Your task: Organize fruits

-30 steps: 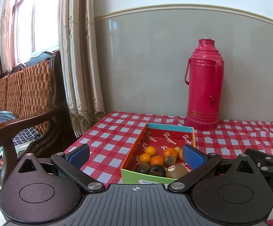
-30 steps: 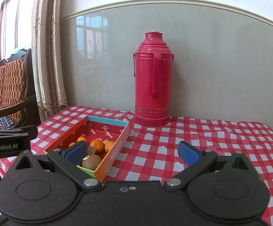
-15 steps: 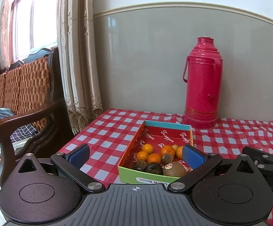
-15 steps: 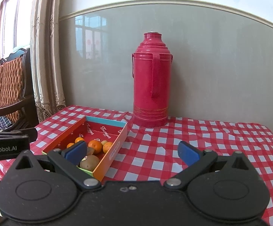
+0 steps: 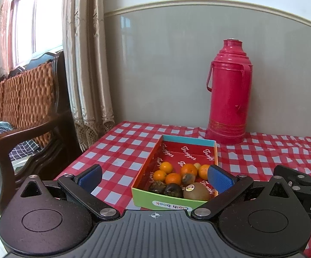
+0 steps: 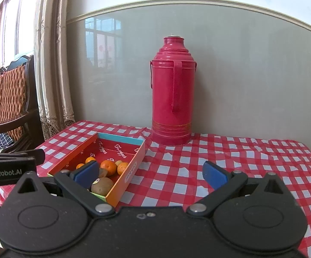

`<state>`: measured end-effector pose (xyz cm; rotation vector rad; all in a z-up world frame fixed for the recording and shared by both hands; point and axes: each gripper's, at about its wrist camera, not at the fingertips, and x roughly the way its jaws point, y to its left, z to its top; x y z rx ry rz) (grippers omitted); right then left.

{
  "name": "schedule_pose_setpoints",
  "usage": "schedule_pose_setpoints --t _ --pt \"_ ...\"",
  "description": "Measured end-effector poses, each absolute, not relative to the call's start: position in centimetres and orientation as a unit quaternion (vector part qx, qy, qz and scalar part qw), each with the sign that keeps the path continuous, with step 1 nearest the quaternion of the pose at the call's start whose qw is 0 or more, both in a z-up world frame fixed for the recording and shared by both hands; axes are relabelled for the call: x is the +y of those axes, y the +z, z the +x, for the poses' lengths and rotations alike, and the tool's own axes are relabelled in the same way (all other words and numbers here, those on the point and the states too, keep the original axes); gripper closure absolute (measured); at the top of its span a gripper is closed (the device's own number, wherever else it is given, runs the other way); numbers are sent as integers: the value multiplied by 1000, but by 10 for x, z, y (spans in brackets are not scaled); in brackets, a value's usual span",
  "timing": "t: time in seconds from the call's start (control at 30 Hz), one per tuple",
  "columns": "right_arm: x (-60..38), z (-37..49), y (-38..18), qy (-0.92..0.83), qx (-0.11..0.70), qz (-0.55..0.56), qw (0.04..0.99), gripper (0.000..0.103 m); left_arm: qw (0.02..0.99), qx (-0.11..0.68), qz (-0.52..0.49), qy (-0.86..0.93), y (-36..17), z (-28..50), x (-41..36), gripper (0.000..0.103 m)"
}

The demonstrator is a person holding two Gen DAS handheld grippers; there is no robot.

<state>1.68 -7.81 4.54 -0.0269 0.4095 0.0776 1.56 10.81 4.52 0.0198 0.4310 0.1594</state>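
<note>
Plainly, both tongs, left [image 5: 154, 177] and right [image 6: 150, 173], hover spread wide and empty before the box [image 5: 172, 204] on the table [image 6: 230, 167], where the fruits [image 5: 177, 178] crowd its near end, ready for picking.

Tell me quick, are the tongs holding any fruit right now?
Left tongs: open, holding nothing.
Right tongs: open, holding nothing.

Thermos [image 6: 172, 92]: glossy red painted metal, slightly scuffed. Tablecloth [image 6: 252, 161]: smooth checked cloth, creased. Box [image 5: 172, 203]: printed cardboard, satin sheen. Kiwi [image 5: 196, 191]: fuzzy matt skin. Gripper pads [image 5: 220, 178]: textured blue rubber. Chair [image 5: 22, 99]: woven rattan, polished dark wood.
</note>
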Motion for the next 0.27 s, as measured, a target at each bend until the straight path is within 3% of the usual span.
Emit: schedule_pose_setpoints --t 0.27 --pt "-78 20 42 40 206 -13 978 6 974 211 11 77 44 20 104 0"
